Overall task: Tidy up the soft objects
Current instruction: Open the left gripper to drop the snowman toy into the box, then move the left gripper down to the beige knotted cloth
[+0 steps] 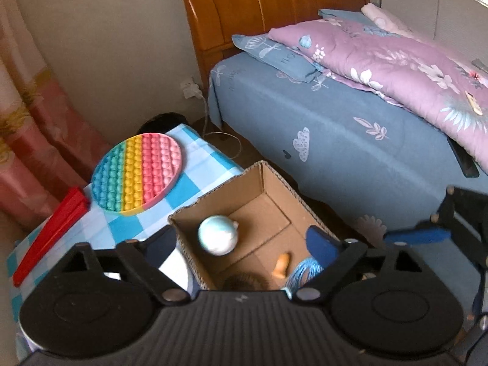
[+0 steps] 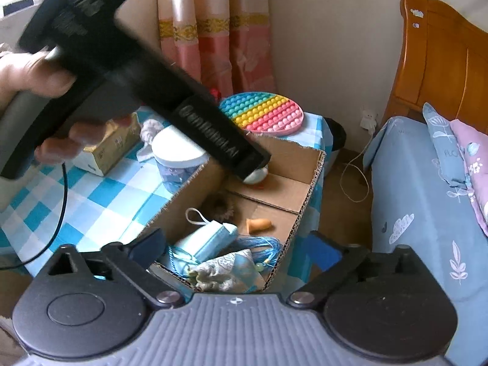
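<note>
left tongs [image 1: 241, 241]: spread wide, nothing between the pads, poised over the cardboard box [image 1: 276, 183]
right tongs [image 2: 238, 241]: spread wide, empty, over the near end of the same box [image 2: 317, 164]
pale ball [image 1: 217, 235]: round, whitish-blue, squashy look, small nub on one side; sits free inside the box, below the left tongs; looks dropped in already
box contents: blue face mask [image 2: 213, 236] with white ear loop, blue cord coil [image 2: 265, 245], grey-blue cloth pouch [image 2: 224, 271], orange earplug [image 2: 259, 222], a dark fuzzy thing I can't identify
rainbow pop mat [image 1: 137, 172]: round, bubbled, flat on the checked bench [image 1: 210, 158] just beyond the box; not yet packed, probably next
other clutter: red flat thing [image 1: 48, 235] on the bench edge, white-lidded tub [image 2: 178, 152], tissue pack [image 2: 106, 149]
step tip: lift both tongs clear of the box walls before moving out; mat is broad and floppy, so pinch its rim and perhaps support with the second tongs, then slide it in edgewise
risk: mat may snag on the box flap
</note>
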Tool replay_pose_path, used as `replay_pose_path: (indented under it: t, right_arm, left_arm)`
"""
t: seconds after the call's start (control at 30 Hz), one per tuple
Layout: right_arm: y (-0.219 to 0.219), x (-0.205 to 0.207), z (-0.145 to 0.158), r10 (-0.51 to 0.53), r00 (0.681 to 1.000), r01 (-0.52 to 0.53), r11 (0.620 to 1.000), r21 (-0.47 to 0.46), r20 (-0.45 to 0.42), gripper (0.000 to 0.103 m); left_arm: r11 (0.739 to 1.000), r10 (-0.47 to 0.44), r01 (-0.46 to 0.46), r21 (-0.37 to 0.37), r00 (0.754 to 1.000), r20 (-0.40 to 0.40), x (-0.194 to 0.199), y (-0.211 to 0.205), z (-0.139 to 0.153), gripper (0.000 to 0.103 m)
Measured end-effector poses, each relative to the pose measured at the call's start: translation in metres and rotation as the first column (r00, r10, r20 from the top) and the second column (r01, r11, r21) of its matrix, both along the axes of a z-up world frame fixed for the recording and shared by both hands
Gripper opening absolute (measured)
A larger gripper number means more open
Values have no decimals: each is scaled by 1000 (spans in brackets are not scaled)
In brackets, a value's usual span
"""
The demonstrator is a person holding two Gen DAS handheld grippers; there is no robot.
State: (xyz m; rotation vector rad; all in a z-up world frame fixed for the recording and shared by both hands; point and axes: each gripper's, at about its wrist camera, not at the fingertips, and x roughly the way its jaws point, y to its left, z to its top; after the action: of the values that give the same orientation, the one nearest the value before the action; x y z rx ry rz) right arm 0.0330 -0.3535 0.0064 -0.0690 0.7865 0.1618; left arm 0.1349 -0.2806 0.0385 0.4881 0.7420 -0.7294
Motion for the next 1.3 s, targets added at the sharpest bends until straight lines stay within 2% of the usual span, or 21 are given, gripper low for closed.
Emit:
replay_pose_path:
  t: [0.17,0.3,0.57,0.63,0.87,1.0,1.23,1.3]
  right_arm:
    - [9,-3,2,-7,1000,7,1000,9,-16,103]
    - [19,-8,3,-7,999,7,1000,6,-35,103]
    - [44,-18,2,-21,999,21,1000,12,-41,103]
    - [49,-21,1,-21,999,22,1000,19,-36,103]
    - [69,-23,-7,-10,999,13,998,68,-51,103]
    - [82,-18,-11,-8,997,12,998,60,-71,103]
    - [101,-12,-9,-1,997,6,998,69,-74,103]
    - [106,-8,-8,8,997,-3,998,59,-75,103]
  left_arm:
    - [998,48,-48,-27,999,21,-21,25,4,94]
    - [989,136,-135,-57,990,23,-34,52,3,96]
    - [940,339,-331,-80,933,124,-71,112,-3,97]
    - [917,397,-387,-99,908,130,-77,130,-7,98]
    - [822,565,-555,-123,822,66,-82,193,-29,98]
    - [752,655,-644,-138,754,50,-76,223,-40,98]
    - [657,750,-740,-143,661,28,-60,262,-59,98]
    - [623,779,-769,-143,627,21,-53,272,-62,98]
